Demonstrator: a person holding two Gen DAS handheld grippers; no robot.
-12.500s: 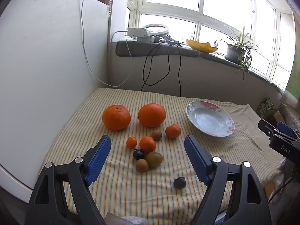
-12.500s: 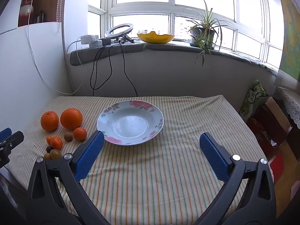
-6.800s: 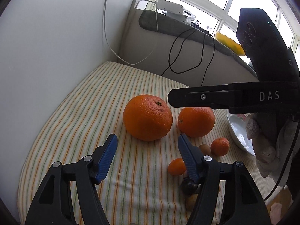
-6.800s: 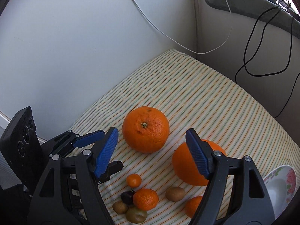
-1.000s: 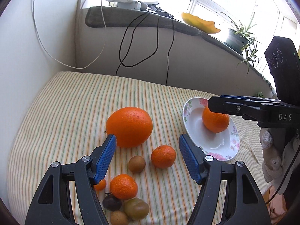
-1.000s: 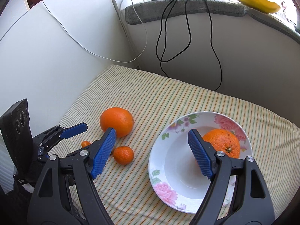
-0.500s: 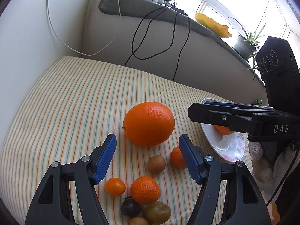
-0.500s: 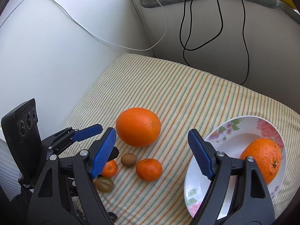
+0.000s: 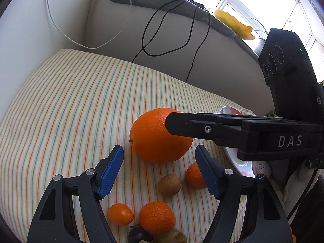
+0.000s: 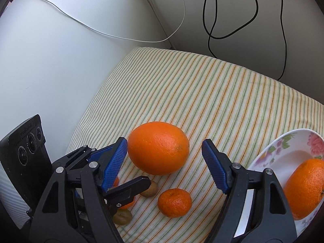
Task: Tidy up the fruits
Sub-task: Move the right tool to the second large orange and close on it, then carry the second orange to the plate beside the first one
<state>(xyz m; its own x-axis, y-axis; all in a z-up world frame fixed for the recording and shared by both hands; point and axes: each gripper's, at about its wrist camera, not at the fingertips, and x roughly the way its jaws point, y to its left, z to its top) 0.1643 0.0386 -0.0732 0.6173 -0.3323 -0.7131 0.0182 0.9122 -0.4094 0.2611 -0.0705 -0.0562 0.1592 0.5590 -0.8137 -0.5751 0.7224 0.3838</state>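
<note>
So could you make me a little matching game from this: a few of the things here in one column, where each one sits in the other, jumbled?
Things:
1. big orange
2. second orange
3. black cables
4. tangerine

Places:
A. in the flowered plate
B. on the striped cloth, just beyond the tips of the right tongs
C. hanging down the wall
D. on the cloth, nearer the camera than the big orange

Pairs: 1-B, 2-A, 3-C, 4-D
</note>
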